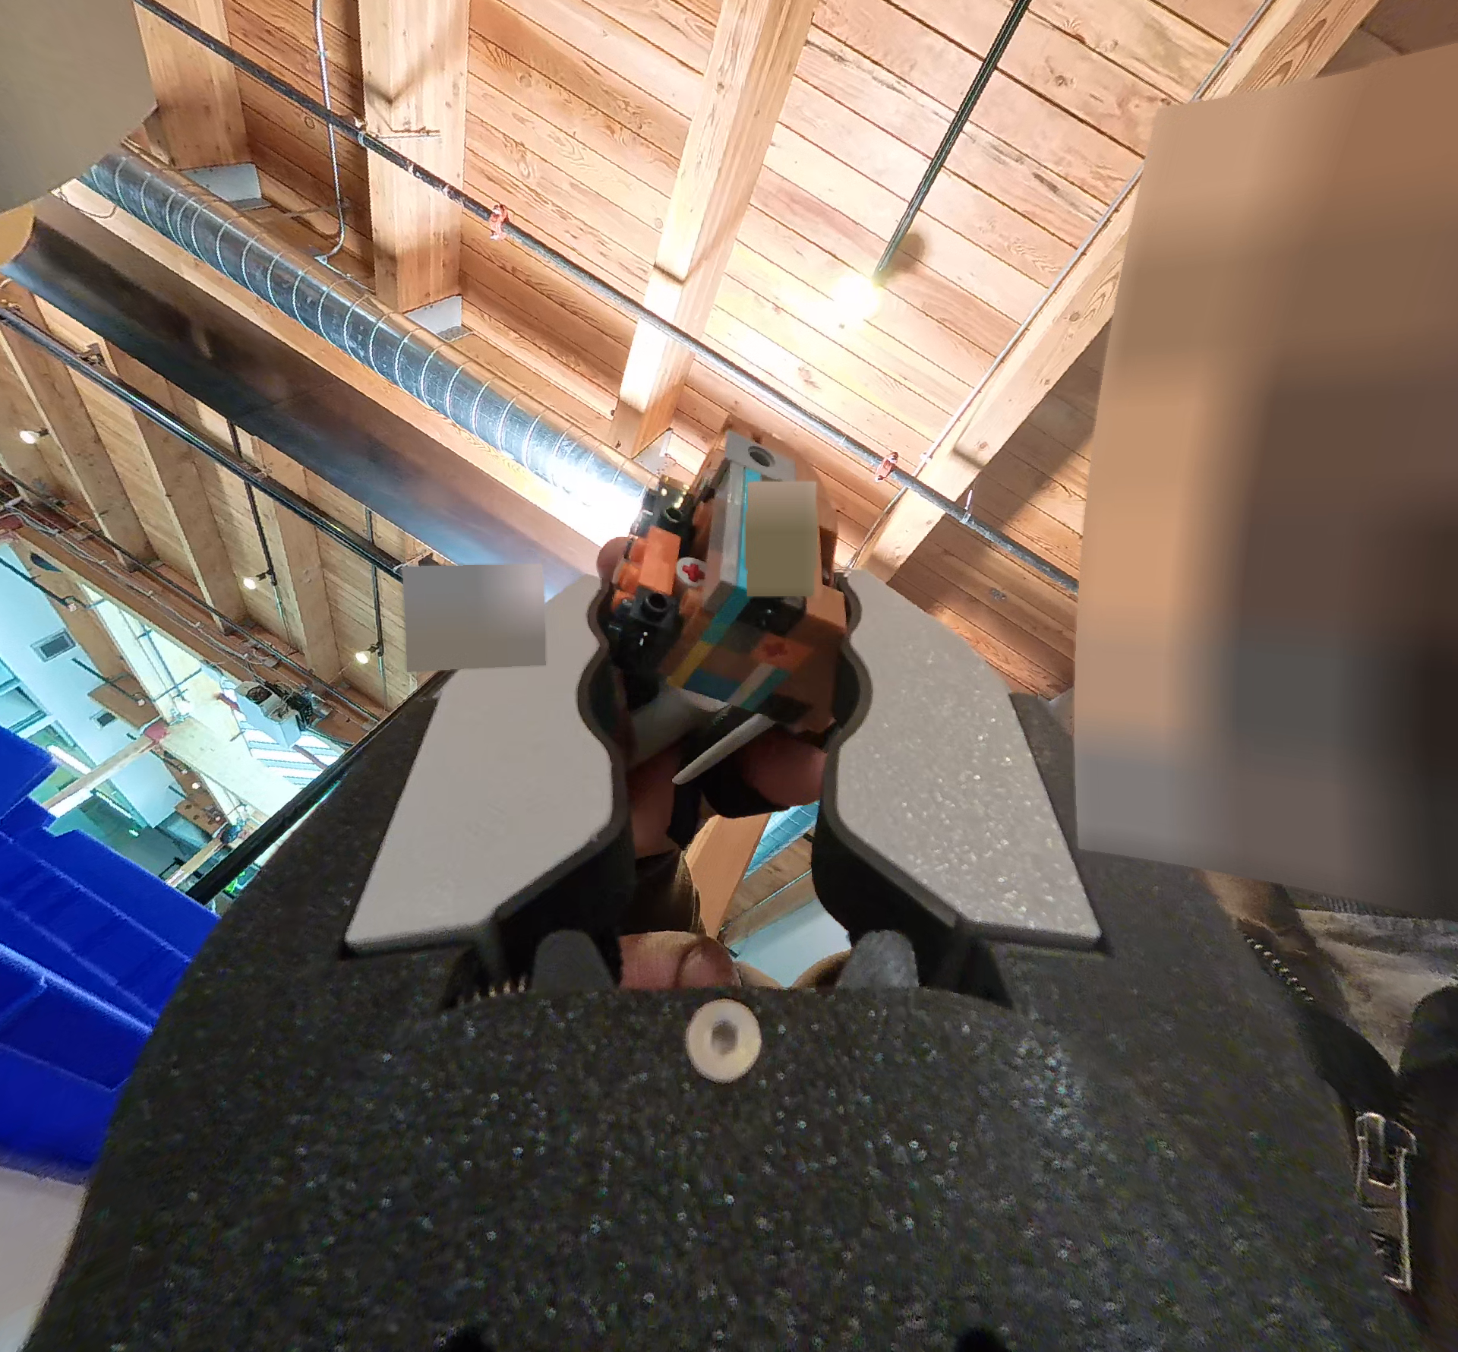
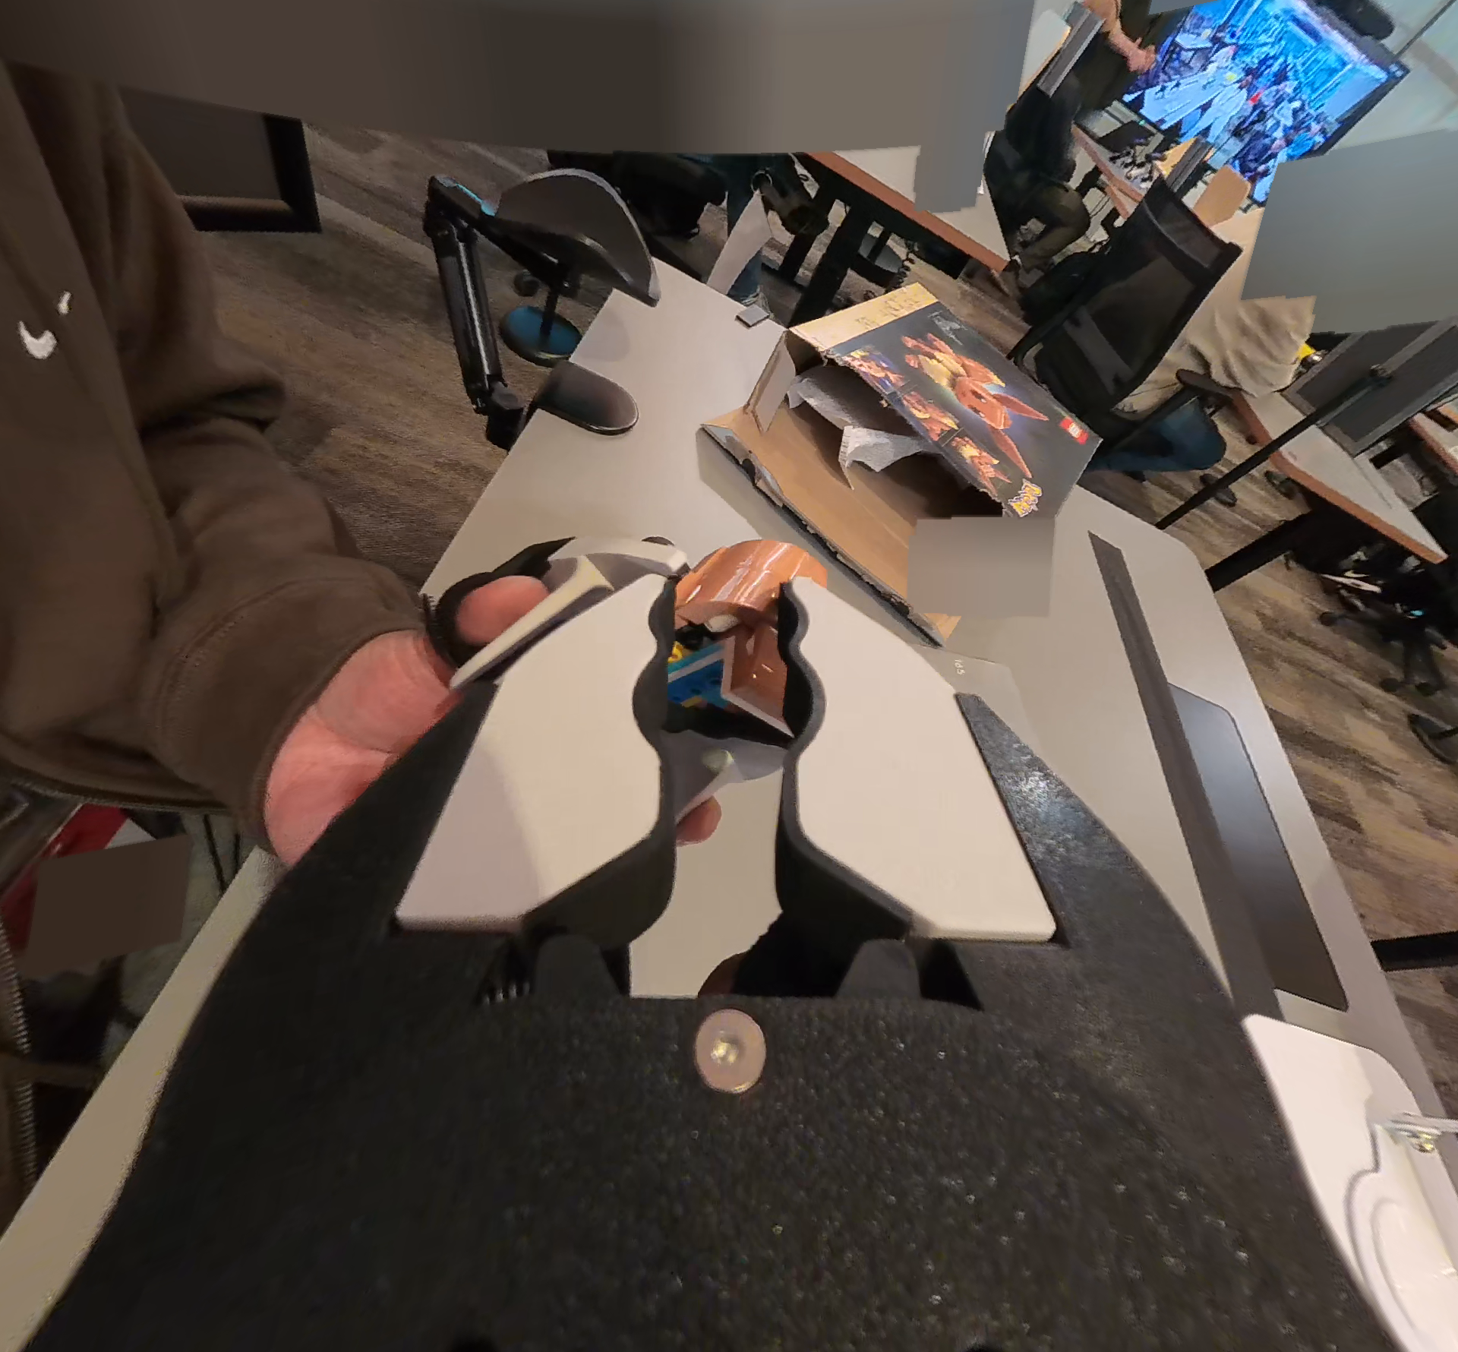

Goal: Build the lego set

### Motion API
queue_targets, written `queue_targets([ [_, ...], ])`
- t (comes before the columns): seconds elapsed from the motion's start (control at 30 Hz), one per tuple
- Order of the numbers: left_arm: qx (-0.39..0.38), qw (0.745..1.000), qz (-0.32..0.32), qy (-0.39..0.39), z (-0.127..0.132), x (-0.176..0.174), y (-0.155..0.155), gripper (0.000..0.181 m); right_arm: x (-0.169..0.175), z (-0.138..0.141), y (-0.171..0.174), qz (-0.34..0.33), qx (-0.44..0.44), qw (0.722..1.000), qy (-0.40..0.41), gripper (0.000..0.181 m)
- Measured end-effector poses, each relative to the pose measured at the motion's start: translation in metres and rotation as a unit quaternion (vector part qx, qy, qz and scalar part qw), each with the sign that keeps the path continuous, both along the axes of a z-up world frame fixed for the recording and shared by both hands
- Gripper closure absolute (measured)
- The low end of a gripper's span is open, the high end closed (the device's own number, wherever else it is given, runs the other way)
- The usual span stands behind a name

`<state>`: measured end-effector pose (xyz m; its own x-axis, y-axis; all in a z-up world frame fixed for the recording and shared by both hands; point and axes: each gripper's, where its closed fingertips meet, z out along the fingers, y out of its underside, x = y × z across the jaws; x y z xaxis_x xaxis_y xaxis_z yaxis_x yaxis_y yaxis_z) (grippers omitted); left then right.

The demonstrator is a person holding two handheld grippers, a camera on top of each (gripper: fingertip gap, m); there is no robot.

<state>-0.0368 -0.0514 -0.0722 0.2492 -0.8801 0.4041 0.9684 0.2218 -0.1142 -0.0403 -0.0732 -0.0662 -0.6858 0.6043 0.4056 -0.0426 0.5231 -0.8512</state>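
The space between the right gripper (image 2: 730, 631)'s jaws is filled by a brown-and-blue brick assembly (image 2: 738, 651), and a bare hand (image 2: 371, 714) blocks its left side. Ahead, the grey desk (image 2: 631, 446) lies bare up to the torn cardboard set box (image 2: 907, 430) on the right. A black desk-lamp base (image 2: 588, 395) stands at the far left edge.

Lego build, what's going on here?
A person is mid-build with a hand-held gripper in each hand. The left gripper, tilted up toward the wooden ceiling, is shut on a partly built lego model. The right gripper is also clamped on lego, probably that same model; a bare hand is just behind it. The torn-open box lies on the grey table.
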Motion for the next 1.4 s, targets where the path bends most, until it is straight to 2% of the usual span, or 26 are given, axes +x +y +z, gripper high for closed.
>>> queue_targets([
  [0.23,0.003,1.000,-0.004,-0.010,0.000,-0.003,-0.001,0.128,0.002,-0.002,-0.004,0.013,0.029,0.999,0.026,0.145],
  [0.43,0.004,1.000,-0.012,-0.015,0.003,-0.005,-0.002,0.128,0.000,0.002,0.002,0.005,0.099,0.989,0.109,0.142],
  [0.73,0.007,1.000,-0.025,-0.017,0.005,-0.003,-0.002,0.128,-0.002,-0.004,-0.003,0.036,0.106,0.990,0.082,0.136],
  [0.87,0.011,0.999,-0.036,-0.030,0.006,-0.006,-0.004,0.128,-0.003,-0.005,-0.004,0.033,0.124,0.987,0.101,0.130],
  [1.17,0.013,0.999,-0.032,-0.034,0.010,-0.008,-0.006,0.128,-0.008,-0.009,-0.001,-0.030,0.216,0.955,0.202,0.115],
  [1.4,0.010,0.999,-0.028,-0.021,0.010,-0.003,-0.005,0.128,-0.011,-0.017,-0.004,-0.056,0.236,0.945,0.218,0.108],
])
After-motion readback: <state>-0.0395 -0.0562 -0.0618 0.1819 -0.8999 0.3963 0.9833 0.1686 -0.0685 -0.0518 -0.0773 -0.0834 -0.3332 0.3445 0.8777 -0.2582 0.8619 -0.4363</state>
